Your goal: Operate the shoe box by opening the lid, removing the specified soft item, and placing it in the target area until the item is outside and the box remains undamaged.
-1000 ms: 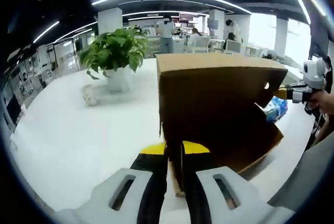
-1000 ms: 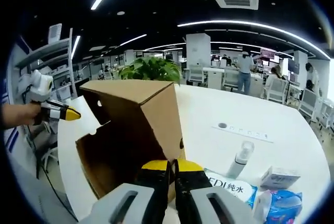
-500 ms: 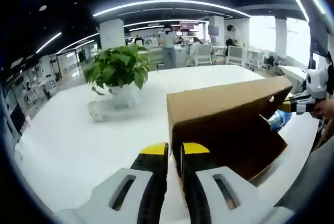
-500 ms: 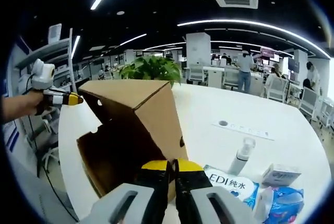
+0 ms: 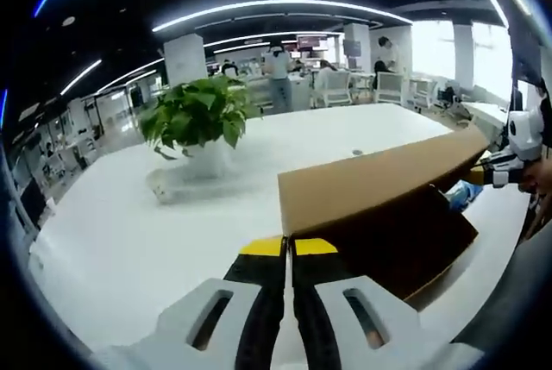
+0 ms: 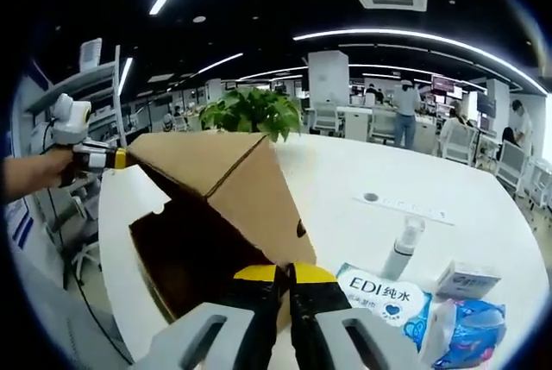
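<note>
- In the left gripper view, the left gripper [image 5: 290, 247] has its yellow-tipped jaws pressed together at the near corner of the cardboard shoe box [image 5: 371, 215]. Whether a thin edge of card is nipped between them cannot be told.
- From that gripper the box runs forward and to the right, its long axis slanting away toward the other claw, which shows at the far right end of the lid [image 5: 379, 182].
- In the right gripper view, the right gripper [image 6: 287, 273] also has its jaws drawn together, right at the lower corner of the box wall [image 6: 263, 210]. Contact looks likely, but a firm grip on the card cannot be confirmed.
- From the right gripper the box lies ahead and to the left, with the dark open inside [image 6: 185, 253] facing the viewer under the raised lid. The left claw is at the far upper-left tip of the lid.
- No soft item can be made out inside the box; the interior is too dark.
- Just right of the right gripper, on the white table [image 6: 379, 180], lie a tissue pack [image 6: 386, 294], a pump bottle [image 6: 402, 249], a small white carton [image 6: 470, 279] and a blue packet [image 6: 479, 329].
- A potted plant [image 5: 197, 113] stands well ahead and left of the left gripper.
- Judgement: the lid looks partly open. The two claws hold opposite ends, so the next move depends on freeing whichever is nearer the opening, seemingly the right.
</note>
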The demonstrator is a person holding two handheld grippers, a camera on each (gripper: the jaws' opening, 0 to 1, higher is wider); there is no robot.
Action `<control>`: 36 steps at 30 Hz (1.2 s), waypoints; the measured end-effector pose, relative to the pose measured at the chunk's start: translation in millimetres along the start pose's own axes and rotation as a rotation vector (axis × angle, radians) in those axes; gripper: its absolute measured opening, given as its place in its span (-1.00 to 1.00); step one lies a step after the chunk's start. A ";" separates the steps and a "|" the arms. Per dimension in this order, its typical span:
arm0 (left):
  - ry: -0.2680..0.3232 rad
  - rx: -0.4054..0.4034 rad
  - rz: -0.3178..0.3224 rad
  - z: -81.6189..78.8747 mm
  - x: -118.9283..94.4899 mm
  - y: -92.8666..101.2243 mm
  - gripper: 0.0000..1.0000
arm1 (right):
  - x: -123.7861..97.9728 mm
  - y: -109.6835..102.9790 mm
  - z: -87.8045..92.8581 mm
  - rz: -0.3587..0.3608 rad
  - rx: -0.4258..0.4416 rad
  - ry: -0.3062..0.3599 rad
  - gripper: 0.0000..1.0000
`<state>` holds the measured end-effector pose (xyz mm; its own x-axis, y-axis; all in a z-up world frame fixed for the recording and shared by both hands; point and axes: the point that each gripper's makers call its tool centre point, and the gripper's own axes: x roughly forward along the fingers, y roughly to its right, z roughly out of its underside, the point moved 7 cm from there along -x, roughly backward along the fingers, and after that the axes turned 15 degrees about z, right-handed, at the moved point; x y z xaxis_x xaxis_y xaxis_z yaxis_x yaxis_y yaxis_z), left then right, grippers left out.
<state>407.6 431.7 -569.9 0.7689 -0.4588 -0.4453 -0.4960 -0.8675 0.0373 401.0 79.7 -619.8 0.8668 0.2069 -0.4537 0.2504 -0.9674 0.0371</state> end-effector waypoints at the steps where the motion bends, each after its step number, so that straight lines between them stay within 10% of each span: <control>1: -0.002 0.000 0.000 1.1 -0.6 0.6 -1.00 | -0.1 0.1 0.4 0.001 -0.002 -0.002 -1.00; 36: -0.096 -0.003 0.062 38.1 -16.0 26.3 -0.81 | -21.4 -15.8 22.4 -0.113 -0.017 -0.062 -0.72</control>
<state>366.8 423.6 -595.9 0.6944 -0.4911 -0.5259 -0.5399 -0.8388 0.0704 368.8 87.3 -630.6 0.8043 0.3044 -0.5103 0.3526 -0.9358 -0.0024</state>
